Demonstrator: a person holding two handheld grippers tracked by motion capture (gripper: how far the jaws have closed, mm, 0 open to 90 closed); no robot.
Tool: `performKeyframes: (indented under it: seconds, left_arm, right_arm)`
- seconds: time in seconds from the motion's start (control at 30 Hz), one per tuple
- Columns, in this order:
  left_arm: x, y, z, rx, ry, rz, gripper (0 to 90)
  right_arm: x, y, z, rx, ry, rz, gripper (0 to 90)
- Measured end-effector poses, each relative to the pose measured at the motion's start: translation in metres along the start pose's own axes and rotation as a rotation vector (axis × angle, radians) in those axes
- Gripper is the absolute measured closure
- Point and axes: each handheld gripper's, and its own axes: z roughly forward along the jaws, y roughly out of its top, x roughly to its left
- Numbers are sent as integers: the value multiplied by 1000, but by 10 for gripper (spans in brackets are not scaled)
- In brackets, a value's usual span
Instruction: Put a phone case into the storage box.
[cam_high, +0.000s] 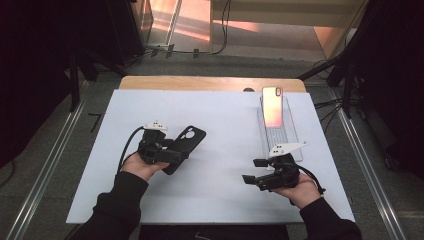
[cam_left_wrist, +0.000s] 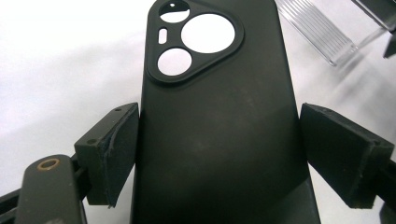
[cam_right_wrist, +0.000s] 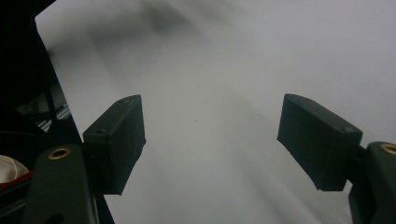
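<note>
A black phone case (cam_high: 189, 141) with a three-hole camera cut-out lies back up, left of the middle of the white board (cam_high: 220, 200). My left gripper (cam_high: 177, 155) is at its near end. In the left gripper view the case (cam_left_wrist: 215, 116) spans the gap of the left gripper (cam_left_wrist: 219, 149), and both pads press its long edges. A phone (cam_high: 272, 106) with a pinkish reflective back leans on a clear ribbed stand (cam_high: 280, 137) at the back right. My right gripper (cam_high: 251, 170) hovers just in front of that stand, open. In its own view the right gripper (cam_right_wrist: 210, 135) holds nothing.
The clear stand's (cam_left_wrist: 322, 32) corner appears at the top right of the left gripper view. A wooden table edge (cam_high: 200, 82) runs behind the board. Metal rails (cam_high: 370, 170) flank the table, and cables lie on the floor beyond.
</note>
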Motion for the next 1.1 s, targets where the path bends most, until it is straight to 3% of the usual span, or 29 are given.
performKeyframes:
  seconds: [0.17,0.3,0.57,0.77,1.0,1.1]
  left_arm:
    - [-19,-3,-5,-32,-3,27,151]
    - [-28,-6,-5,-59,10,26,150]
    - [-33,-10,0,-121,39,-5,150]
    - [-38,-15,10,-159,55,15,150]
    - [-44,-19,18,-206,84,48,149]
    - [-46,-19,20,-232,72,49,149]
  right_arm:
    - [5,7,1,-19,-5,8,216]
    - [7,14,3,-21,-5,30,216]
    - [11,27,4,-33,13,69,215]
    - [10,39,8,-57,-5,130,215]
    - [11,52,12,-66,-9,145,216]
    - [12,58,15,-69,-12,148,216]
